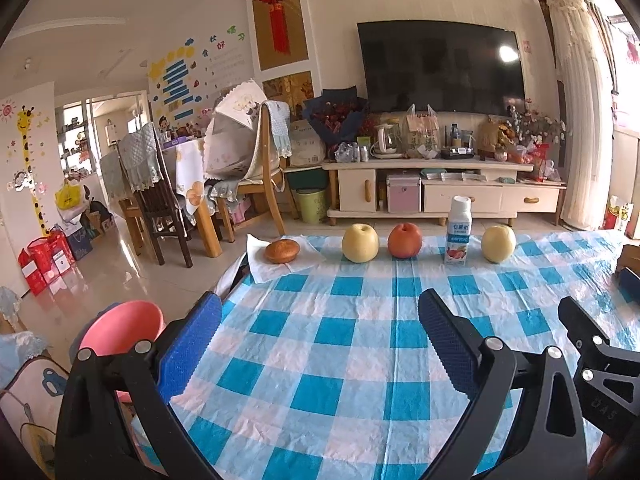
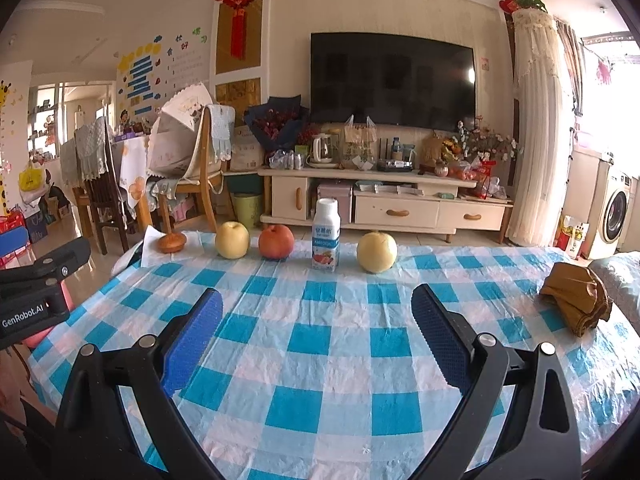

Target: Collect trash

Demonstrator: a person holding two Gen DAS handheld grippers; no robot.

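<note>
Desk (image 2: 320, 360): covered by a blue-and-white checked cloth; the row of items stands along the far edge, at 12 o'clock from both grippers.
Left gripper (image 1: 320, 344): jaws apart, nothing between them; blue pads face each other over bare cloth.
Right gripper (image 2: 318, 332): jaws apart, nothing held; it sits at 3 o'clock of the left gripper (its black frame shows at the right edge of the left wrist view).
Bottle (image 2: 326, 236): white, capped, upright, with a blue and red label; stands between the red apple and the right-hand yellow apple, at about 12 o'clock from the right gripper.
Red apple (image 2: 276, 242): upright, just beside the bottle, at its 9 o'clock.
Yellow apples: one at 9 o'clock of the red apple (image 2: 232, 240), one at 3 o'clock of the bottle (image 2: 377, 252).
Bun (image 1: 282, 251): brown, round, resting on a white napkin (image 1: 260, 268) at the far left corner, about 11 o'clock from the left gripper.
Brown cloth (image 2: 576, 300): crumpled, lying on the desk at 2 o'clock from the right gripper, well apart from the row.
Pink basin (image 1: 120, 326): off the left edge of the desk, at 9 o'clock of the left gripper, partly hidden by its frame.
</note>
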